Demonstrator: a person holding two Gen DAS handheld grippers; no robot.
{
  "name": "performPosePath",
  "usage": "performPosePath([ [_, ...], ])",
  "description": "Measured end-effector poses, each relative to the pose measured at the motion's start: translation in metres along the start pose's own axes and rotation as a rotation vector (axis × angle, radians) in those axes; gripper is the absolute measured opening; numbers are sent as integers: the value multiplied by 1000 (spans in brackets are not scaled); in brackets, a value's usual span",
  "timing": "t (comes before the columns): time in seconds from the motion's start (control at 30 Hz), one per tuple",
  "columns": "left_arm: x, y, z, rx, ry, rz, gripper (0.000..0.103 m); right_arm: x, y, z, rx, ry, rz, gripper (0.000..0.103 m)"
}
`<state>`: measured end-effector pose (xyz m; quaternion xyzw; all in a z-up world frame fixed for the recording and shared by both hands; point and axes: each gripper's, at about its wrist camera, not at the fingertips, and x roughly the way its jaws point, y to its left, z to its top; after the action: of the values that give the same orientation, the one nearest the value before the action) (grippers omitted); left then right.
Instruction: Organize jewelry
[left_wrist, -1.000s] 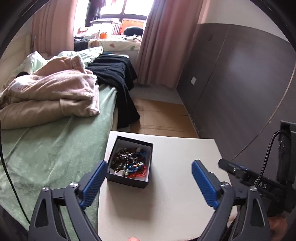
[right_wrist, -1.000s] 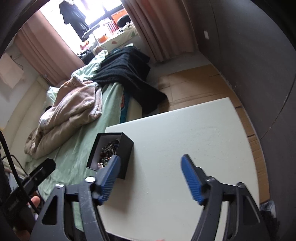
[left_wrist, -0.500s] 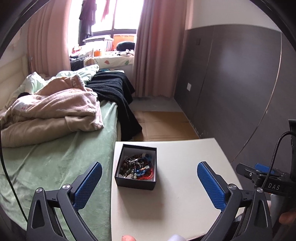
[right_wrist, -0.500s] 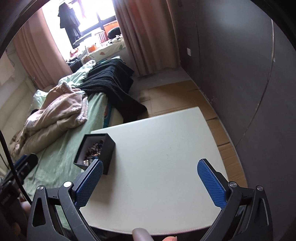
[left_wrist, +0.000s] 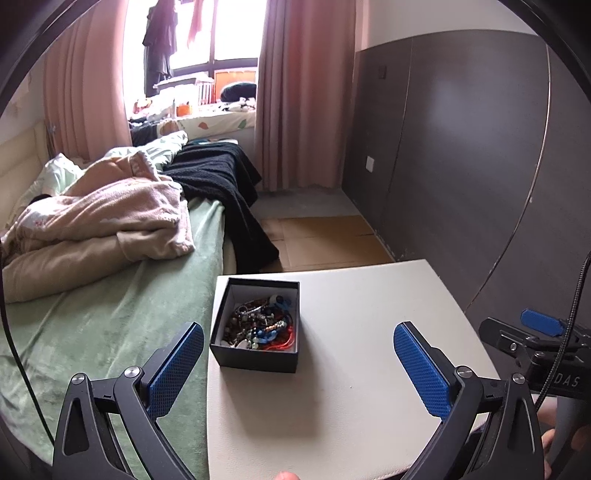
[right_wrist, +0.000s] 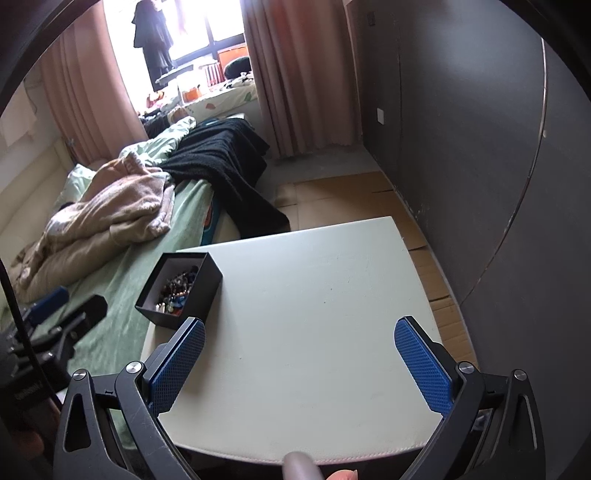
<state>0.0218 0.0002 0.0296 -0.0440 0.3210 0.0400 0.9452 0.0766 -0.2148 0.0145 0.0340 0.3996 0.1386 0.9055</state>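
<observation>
An open black box (left_wrist: 258, 325) holds a tangle of beaded jewelry (left_wrist: 260, 326) and sits near the left edge of a white table (left_wrist: 351, 369). It also shows in the right wrist view (right_wrist: 181, 291), left of centre. My left gripper (left_wrist: 299, 369) is open and empty, held above the table's near side, just short of the box. My right gripper (right_wrist: 301, 365) is open and empty over the table's near middle (right_wrist: 314, 314). The right gripper also shows at the right edge of the left wrist view (left_wrist: 532, 339).
A bed with a green sheet (left_wrist: 92, 314), beige blankets (left_wrist: 92, 218) and a black throw (left_wrist: 221, 184) runs along the table's left side. A dark wall panel (left_wrist: 461, 166) stands to the right. Cardboard-covered floor (left_wrist: 325, 240) lies beyond the table.
Both grippers have pulled back and tilted up, so the box and table sit lower and farther in view. The right gripper's jaws have opened wider. The box has not moved.
</observation>
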Motion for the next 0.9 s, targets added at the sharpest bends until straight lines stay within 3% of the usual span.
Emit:
performPosePath([
  [0.9,0,5,-1,-28,-11,6,103,2,-7,0,-3,-12,2,103],
])
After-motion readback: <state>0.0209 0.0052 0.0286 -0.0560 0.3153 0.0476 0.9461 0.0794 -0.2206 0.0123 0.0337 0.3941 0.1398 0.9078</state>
